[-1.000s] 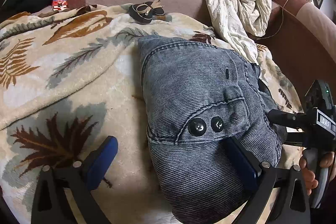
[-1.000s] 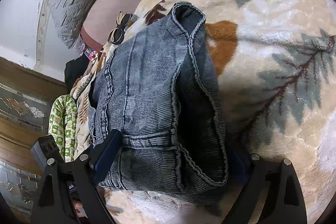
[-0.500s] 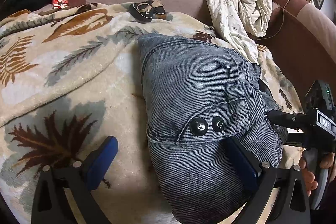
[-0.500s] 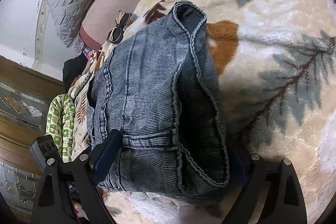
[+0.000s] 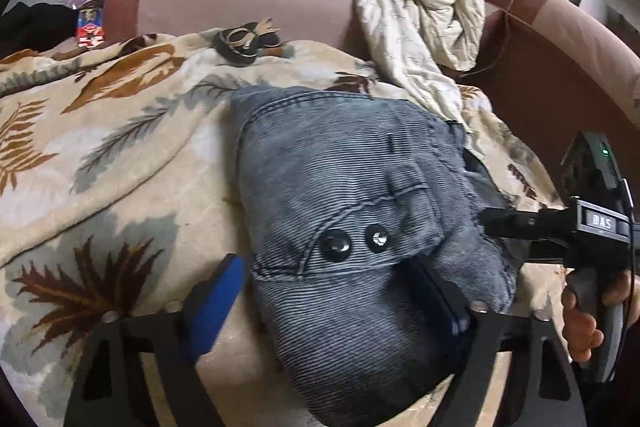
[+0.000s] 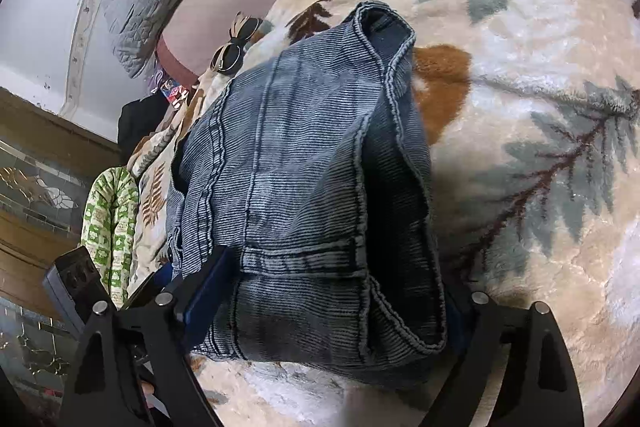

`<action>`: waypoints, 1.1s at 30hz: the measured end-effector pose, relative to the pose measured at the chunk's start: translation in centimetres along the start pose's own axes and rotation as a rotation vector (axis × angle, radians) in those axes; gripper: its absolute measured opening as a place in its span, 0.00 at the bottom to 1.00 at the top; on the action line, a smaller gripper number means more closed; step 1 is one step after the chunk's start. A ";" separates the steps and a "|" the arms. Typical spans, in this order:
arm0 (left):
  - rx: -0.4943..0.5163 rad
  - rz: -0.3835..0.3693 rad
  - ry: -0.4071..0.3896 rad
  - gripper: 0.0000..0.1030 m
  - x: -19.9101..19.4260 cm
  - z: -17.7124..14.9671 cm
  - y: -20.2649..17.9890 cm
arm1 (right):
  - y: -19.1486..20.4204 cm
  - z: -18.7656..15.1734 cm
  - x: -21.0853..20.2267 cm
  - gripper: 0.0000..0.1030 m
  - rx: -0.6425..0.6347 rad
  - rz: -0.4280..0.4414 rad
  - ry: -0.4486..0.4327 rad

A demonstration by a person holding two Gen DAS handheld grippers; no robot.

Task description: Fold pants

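the left gripper (image 5: 324, 301) points steeply down, its jaws closing; the blue pad at 8 o'clock stands just clear while the one at 4 o'clock is pressed into folded cloth. the right gripper (image 6: 328, 301) tilts down likewise, jaws closing around a thick bundle. a hand (image 5: 592, 311) at 4 o'clock grips the right gripper's handle.

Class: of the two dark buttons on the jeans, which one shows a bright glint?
The right-hand button; the larger left button beside it looks duller.

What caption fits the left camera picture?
Folded jeans on a leaf-print blanket, the left gripper closing around them.
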State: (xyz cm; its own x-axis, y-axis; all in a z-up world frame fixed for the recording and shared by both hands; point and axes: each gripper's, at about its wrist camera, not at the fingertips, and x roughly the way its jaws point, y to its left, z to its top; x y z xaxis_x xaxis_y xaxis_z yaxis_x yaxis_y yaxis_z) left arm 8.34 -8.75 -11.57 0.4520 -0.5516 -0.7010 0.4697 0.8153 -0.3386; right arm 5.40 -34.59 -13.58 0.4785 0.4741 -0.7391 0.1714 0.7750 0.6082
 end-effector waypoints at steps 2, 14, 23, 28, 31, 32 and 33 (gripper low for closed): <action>0.009 -0.002 -0.006 0.77 0.0 0.0 -0.1 | 0.1 0.0 -0.1 0.81 -0.006 -0.007 0.001; 0.026 -0.033 -0.046 0.52 -1.0 0.1 -0.3 | 1.4 -0.2 -0.9 0.61 -0.057 -0.033 -0.045; 0.064 -0.030 -0.088 0.41 -2.0 0.7 -0.8 | 2.8 -0.5 -1.8 0.35 -0.135 -0.047 -0.105; 0.018 -0.004 -0.023 0.59 -1.0 0.7 -0.2 | 1.9 -0.2 -1.0 0.38 -0.070 -0.049 -0.064; -0.004 0.003 -0.020 0.73 -1.3 1.0 0.1 | 0.8 0.1 -1.2 0.48 -0.022 -0.011 -0.053; -0.013 0.003 -0.021 0.76 -1.4 1.1 0.3 | 0.4 0.2 -1.2 0.51 0.004 0.004 -0.051; -0.024 0.003 -0.022 0.80 -1.4 1.2 0.5 | 0.0 0.3 -1.2 0.54 0.024 0.009 -0.051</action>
State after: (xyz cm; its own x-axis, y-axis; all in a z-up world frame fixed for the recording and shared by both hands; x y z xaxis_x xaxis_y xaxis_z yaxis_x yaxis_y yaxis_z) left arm 8.83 -7.78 -9.98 0.4701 -0.5529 -0.6880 0.4504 0.8206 -0.3516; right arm 5.06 -35.26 -12.59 0.5237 0.4583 -0.7182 0.1870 0.7606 0.6217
